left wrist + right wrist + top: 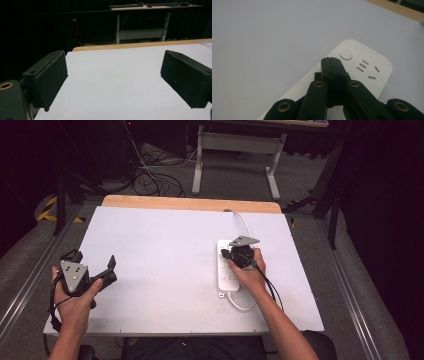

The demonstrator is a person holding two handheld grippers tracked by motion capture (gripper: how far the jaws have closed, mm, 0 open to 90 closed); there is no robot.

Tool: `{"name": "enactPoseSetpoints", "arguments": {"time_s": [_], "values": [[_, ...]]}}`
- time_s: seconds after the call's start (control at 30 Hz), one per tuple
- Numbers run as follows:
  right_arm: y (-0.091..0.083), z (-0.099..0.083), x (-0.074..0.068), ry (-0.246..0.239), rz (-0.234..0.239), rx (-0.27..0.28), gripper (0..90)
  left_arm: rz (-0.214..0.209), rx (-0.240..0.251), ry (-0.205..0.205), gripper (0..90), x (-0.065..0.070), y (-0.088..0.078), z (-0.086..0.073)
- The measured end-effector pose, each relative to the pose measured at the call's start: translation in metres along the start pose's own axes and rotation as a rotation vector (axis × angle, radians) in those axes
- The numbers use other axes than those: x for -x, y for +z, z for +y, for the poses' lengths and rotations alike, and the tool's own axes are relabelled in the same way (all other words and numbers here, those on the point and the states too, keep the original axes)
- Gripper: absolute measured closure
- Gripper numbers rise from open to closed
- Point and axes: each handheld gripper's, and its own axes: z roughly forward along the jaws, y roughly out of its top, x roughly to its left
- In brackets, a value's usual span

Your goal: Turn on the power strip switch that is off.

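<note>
A: Surface?
B: White table (165, 245), wooden strip along the far edge, dark room behind with a desk frame (239, 150) and floor cables (150, 180).

A: Left side?
B: Left gripper (92, 265), held over the table's near left corner, jaws spread wide, nothing between them.

A: Right of centre?
B: White power strip (224, 270), flat on the table, its cord (245, 222) running to the far edge. Round button (346, 54) and socket slots on top.

A: Right gripper?
B: Right gripper (235, 257), over the power strip, jaws pressed together, holding nothing, tips just beside the button.
</note>
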Motion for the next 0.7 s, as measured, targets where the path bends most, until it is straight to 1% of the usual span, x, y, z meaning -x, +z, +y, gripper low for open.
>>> {"name": "enactPoseSetpoints", "arguments": {"time_s": [0.2,0.3,0.33,0.4,0.53,0.7], "values": [[0.000,-0.002,0.000,-0.002,-0.009,0.023,90.0,-0.004,0.001,-0.005,7.8,0.000,0.001,0.000],[-0.001,-0.003,0.004,0.030,-0.003,0.042,90.0,-0.007,-0.003,-0.001,7.8,0.000,0.001,0.000],[-0.002,-0.004,0.005,0.032,-0.009,0.038,90.0,-0.007,-0.003,-0.001,7.8,0.000,0.002,0.000],[-0.005,-0.004,0.007,0.042,-0.005,0.045,90.0,-0.008,-0.005,-0.003,8.4,-0.001,0.002,0.000],[-0.019,0.001,0.011,0.058,-0.001,0.105,90.0,-0.005,-0.003,-0.015,9.0,-0.002,0.003,0.000],[-0.038,0.003,0.014,0.068,0.006,0.151,90.0,-0.007,-0.003,-0.017,9.0,-0.001,0.004,0.000]]}}
